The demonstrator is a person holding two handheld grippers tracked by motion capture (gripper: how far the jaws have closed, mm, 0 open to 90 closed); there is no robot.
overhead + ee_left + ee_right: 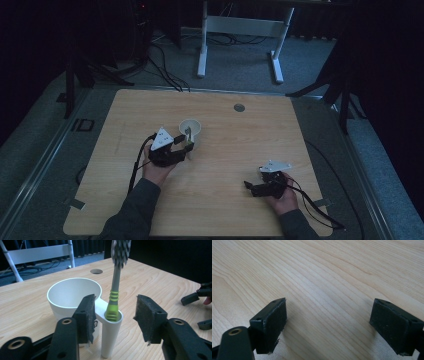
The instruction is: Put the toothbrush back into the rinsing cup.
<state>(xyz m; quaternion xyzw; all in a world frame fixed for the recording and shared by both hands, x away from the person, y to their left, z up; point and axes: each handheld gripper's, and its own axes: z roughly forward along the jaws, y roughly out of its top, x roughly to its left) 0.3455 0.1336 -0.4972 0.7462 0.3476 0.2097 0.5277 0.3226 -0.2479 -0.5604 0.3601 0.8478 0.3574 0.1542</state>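
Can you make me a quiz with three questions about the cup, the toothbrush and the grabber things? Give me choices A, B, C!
1. Where is the toothbrush?
A. flat on the table
B. standing in the side tube of the white cup
C. on the floor

2. What colour is the toothbrush's lower handle?
A. green
B. red
C. blue

3. How are the left gripper's jaws?
A. shut on the toothbrush
B. shut on the cup
C. open, either side of the tube

Answers: 1 B, it stands upright in the tube. 2 A, green end and rings show. 3 C, gaps show beside both pads.
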